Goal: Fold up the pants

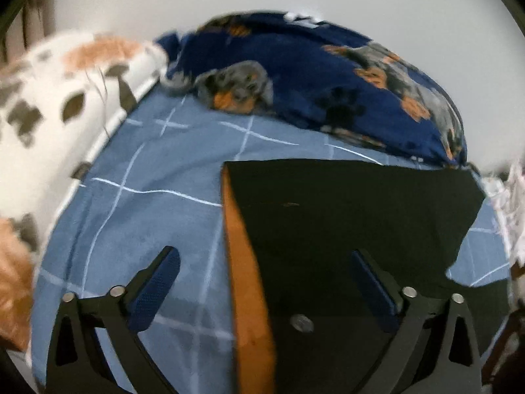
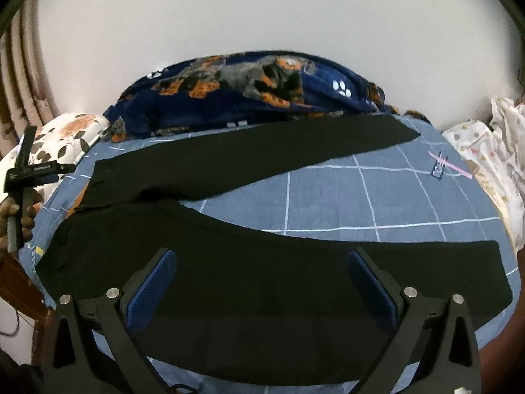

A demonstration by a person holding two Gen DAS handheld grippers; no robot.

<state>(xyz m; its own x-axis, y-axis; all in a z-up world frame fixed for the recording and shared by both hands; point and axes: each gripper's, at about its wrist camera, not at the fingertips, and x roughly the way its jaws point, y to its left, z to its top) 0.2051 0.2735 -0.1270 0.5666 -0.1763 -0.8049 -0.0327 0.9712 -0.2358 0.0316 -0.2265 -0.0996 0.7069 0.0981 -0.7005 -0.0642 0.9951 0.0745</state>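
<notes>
Black pants [image 2: 262, 282] lie spread flat on a blue checked bedsheet [image 2: 361, 197], legs apart in a V, far leg [image 2: 262, 151] toward the pillow, near leg under my right gripper [image 2: 262, 275]. That gripper is open and empty above the near leg. In the left wrist view the waist end of the pants [image 1: 344, 213] shows an orange inner waistband [image 1: 246, 279] and a metal button [image 1: 302, 323]. My left gripper [image 1: 265, 275] is open and empty, straddling the waistband edge. The left gripper also shows in the right wrist view [image 2: 23, 170], held at the bed's left side.
A navy dog-print blanket [image 2: 246, 98] lies bunched along the far side of the bed. A white floral pillow [image 1: 49, 115] is at the left. A white patterned cloth [image 2: 492, 147] lies at the right edge. A plain wall stands behind.
</notes>
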